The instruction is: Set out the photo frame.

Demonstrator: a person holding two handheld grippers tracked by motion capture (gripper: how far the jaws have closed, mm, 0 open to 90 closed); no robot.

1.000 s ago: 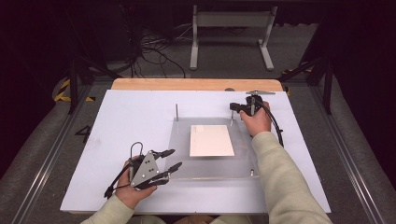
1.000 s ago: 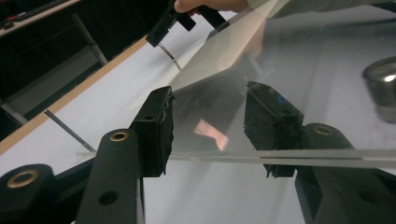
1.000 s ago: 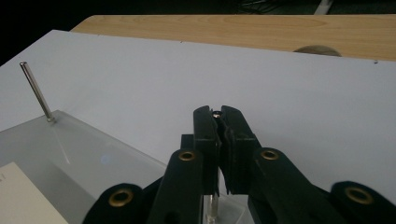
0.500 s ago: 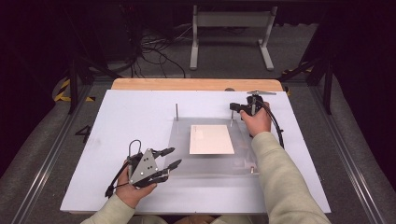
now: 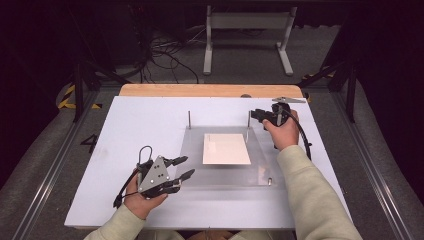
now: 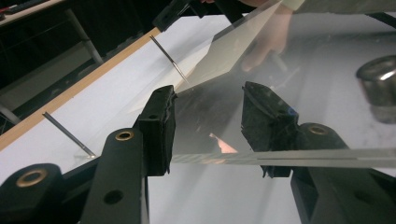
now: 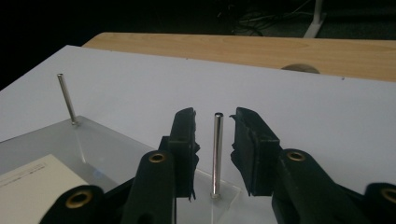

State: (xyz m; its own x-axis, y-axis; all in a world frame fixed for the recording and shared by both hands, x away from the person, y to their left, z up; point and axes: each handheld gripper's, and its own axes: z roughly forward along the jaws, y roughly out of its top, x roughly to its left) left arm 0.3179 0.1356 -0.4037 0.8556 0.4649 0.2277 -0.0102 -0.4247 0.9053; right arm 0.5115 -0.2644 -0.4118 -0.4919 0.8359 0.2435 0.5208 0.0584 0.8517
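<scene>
A clear acrylic plate (image 5: 220,175) lies on the white table board, and a cream card (image 5: 226,149) rests on its middle. Thin metal pins stand at its far corners: the far-right pin (image 5: 248,120) and the far-left pin (image 5: 189,120). My right gripper (image 5: 255,116) straddles the far-right pin (image 7: 217,154). Its jaws have just been opening, and the pads stand clear of the pin on both sides (image 7: 214,122). My left gripper (image 5: 186,167) sits at the plate's near-left edge, open. The plate's edge (image 6: 280,157) crosses in front of its jaws (image 6: 208,116).
A short metal bolt head (image 5: 270,181) sits at the plate's near-right corner, seen as a knob (image 6: 378,86) in the left gripper view. A wooden strip (image 5: 210,90) borders the far side of the board. Beyond it, cables (image 5: 165,55) and a metal stand (image 5: 247,30) lie on the floor.
The right gripper's jaws have parted from the far-right pin, and the right hand has shifted slightly. The left hand and the card have not moved.
</scene>
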